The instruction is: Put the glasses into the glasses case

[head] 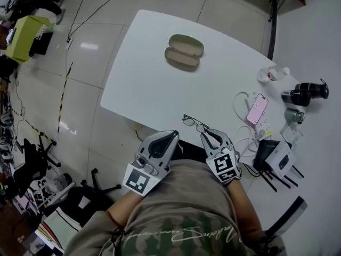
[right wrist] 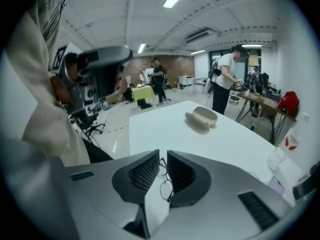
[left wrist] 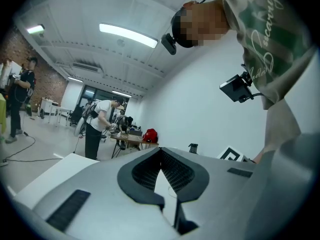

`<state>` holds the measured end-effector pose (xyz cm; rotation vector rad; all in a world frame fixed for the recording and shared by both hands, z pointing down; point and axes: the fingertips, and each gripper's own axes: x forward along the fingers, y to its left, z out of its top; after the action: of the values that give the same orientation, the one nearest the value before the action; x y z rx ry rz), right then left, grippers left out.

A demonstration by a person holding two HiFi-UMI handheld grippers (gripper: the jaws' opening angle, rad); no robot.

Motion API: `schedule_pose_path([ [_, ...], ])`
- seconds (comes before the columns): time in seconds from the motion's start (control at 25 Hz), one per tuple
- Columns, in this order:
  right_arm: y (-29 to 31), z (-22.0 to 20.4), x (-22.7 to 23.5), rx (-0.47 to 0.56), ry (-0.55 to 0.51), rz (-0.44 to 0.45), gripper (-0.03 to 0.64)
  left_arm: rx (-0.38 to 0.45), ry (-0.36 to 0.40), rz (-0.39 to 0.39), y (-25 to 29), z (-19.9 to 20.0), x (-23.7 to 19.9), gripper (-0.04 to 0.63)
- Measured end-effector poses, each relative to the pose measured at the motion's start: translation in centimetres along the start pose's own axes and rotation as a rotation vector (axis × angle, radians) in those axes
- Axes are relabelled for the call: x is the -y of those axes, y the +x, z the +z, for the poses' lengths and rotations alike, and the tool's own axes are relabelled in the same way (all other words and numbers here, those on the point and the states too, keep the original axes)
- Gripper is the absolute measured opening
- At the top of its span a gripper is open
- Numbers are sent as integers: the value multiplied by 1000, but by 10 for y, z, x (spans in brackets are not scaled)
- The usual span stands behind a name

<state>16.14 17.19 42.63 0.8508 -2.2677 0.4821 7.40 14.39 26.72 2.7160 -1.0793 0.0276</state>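
White table (head: 160,84) on glossy pale tiled floor (head: 96,57); black office chair (head: 29,167) at left; red-brick far wall (left wrist: 50,79); white ceiling (left wrist: 75,14), strip light (left wrist: 127,35) lit.

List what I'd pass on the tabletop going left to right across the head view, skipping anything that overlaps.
glasses case → pink phone → black camera lens

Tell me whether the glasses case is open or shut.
Open. The glasses case lies on the table with its lid swung back, both shell halves showing side by side.
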Motion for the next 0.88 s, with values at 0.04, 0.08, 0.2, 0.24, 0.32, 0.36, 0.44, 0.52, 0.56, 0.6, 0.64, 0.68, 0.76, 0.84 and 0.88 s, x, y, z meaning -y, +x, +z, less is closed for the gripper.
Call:
schedule_pose_path([
  [0.04, 9, -7, -2, -44, -22, 19, 35, 5, -6, -1, -1, 1, -2, 6],
  [0.08, 18, -15, -3, -86, -38, 37, 35, 8, -9, -1, -1, 2, -5, 6],
  [0.2, 41, -33, -5, -187, -90, 63, 35, 5, -17, -1, -1, 1, -12, 6],
  [0.24, 48, -38, -5, -216, -112, 65, 35, 4, -23, 0, -1, 1, -14, 6],
  [0.32, 62, -47, -4, -268, -143, 71, 35, 1, -29, 0, -1, 0, -18, 6],
  [0.36, 68, -52, -4, -290, -154, 75, 35, -3, -31, 0, -1, -1, -20, 6],
  [0.44, 78, -59, -3, -330, -178, 82, 35, -9, -36, 1, -1, -2, -25, 6],
  [0.52, 85, -64, -3, -356, -204, 83, 35, -11, -53, 8, 0, -3, -30, 6],
  [0.56, 88, -66, -3, -364, -214, 82, 35, -12, -65, 11, 1, -4, -33, 6],
  [0.6, 90, -67, -3, -371, -224, 80, 35, -12, -77, 11, 2, -4, -36, 6],
  [0.64, 92, -69, -3, -379, -232, 80, 35, -11, -89, 7, 2, -4, -37, 6],
  [0.68, 94, -71, -4, -389, -237, 83, 35, -8, -101, -1, 3, -4, -39, 6],
  [0.76, 100, -78, -5, -417, -240, 94, 35, -5, -117, -15, 5, -5, -41, 6],
  [0.84, 104, -84, -4, -443, -234, 99, 35, -5, -121, -19, 7, -4, -44, 6],
  [0.88, 105, -87, -3, -448, -226, 98, 35, -5, -122, -20, 7, -4, -45, 6],
])
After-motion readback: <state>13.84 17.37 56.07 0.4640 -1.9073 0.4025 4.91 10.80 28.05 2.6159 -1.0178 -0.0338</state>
